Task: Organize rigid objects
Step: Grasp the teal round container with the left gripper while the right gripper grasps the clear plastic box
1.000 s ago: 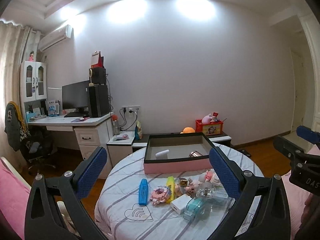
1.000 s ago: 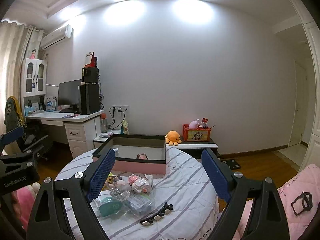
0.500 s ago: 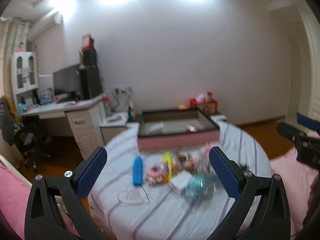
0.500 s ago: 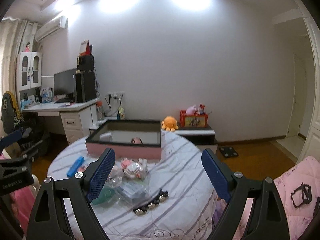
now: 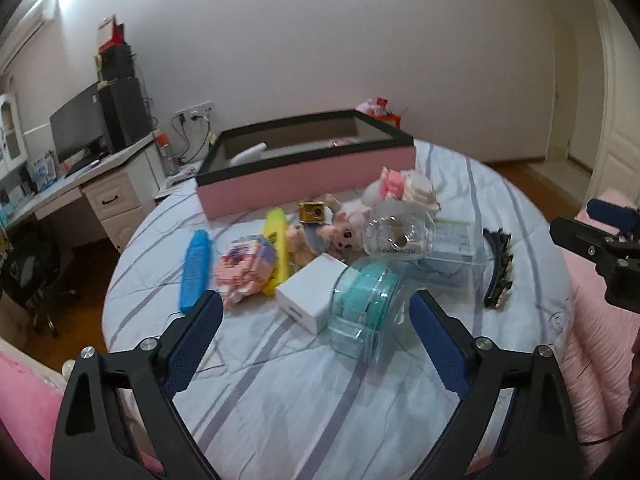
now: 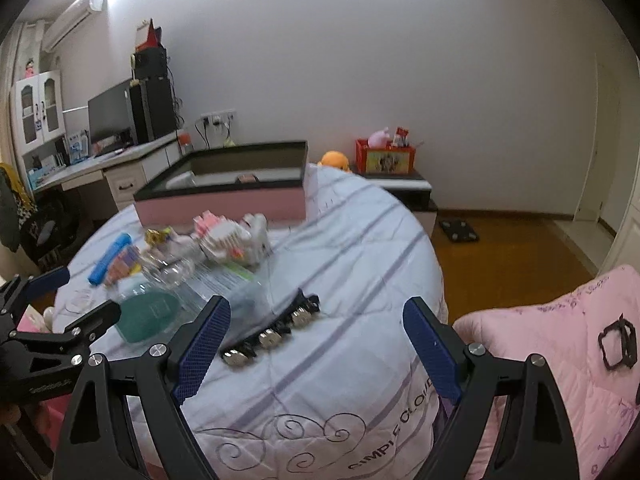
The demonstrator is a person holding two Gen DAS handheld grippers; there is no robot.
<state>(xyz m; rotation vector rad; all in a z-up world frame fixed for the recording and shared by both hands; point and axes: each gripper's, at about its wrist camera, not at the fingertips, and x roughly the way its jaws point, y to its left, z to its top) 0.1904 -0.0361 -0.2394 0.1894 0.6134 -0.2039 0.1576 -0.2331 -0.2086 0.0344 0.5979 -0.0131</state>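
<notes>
A pink box with a black rim point(image 5: 304, 176) stands at the far side of a round table with a striped cloth point(image 5: 280, 380); it also shows in the right wrist view point(image 6: 224, 200). In front of it lies a pile: a blue case point(image 5: 195, 270), a pink block toy point(image 5: 244, 268), a white box point(image 5: 310, 296), a teal tape dispenser point(image 5: 366, 300), a clear jar point(image 5: 400, 232) and a black hair clip point(image 5: 498, 268), which also shows in the right wrist view point(image 6: 272, 332). My left gripper point(image 5: 316, 320) is open above the white box and dispenser. My right gripper point(image 6: 316, 332) is open near the clip.
A white desk with a monitor and speakers point(image 5: 80, 176) stands at the left. A low cabinet carries a red box of toys point(image 6: 386, 158) behind the table. Pink bedding point(image 6: 560, 360) lies at the right, with wooden floor point(image 6: 500, 248) beyond.
Both grippers have tilted down and moved closer to the table, so the pile of objects now fills the lower views. Both stay open and empty.
</notes>
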